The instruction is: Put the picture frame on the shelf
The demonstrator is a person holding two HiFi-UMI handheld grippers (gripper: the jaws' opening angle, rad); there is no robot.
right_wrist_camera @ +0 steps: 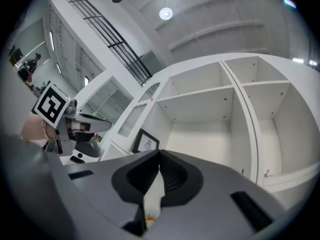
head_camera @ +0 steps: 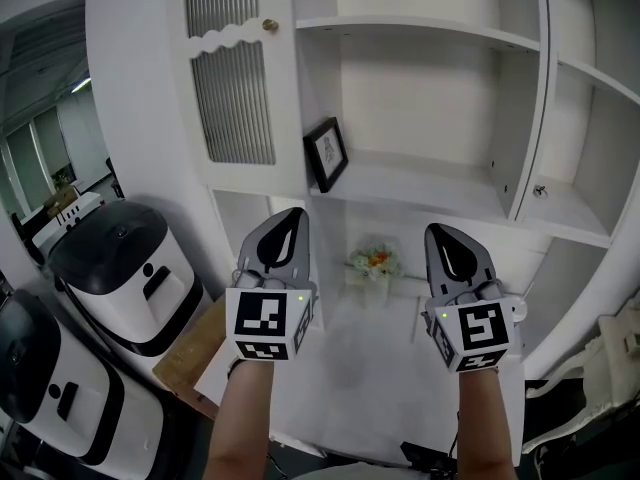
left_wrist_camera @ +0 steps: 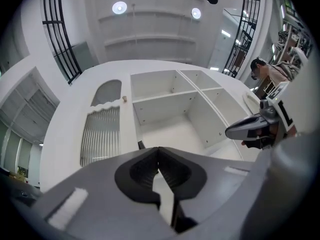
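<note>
A small black picture frame (head_camera: 327,152) with a sketch in it stands upright on the white shelf (head_camera: 420,183), leaning against the left wall of the compartment. It also shows in the right gripper view as the picture frame (right_wrist_camera: 146,141). My left gripper (head_camera: 291,216) hangs below and in front of that shelf, shut, with nothing between its jaws. My right gripper (head_camera: 446,232) is level with it to the right, also shut and empty. In the left gripper view the jaw tips (left_wrist_camera: 159,149) meet; only a dark sliver of the frame (left_wrist_camera: 141,145) peeks above them.
The white cabinet has a ribbed glass door (head_camera: 232,68) with a brass knob (head_camera: 270,25) at the left and more open compartments (head_camera: 590,138) at the right. A small flower arrangement (head_camera: 374,259) sits in the lower bay. Two white appliances (head_camera: 125,268) stand at the left.
</note>
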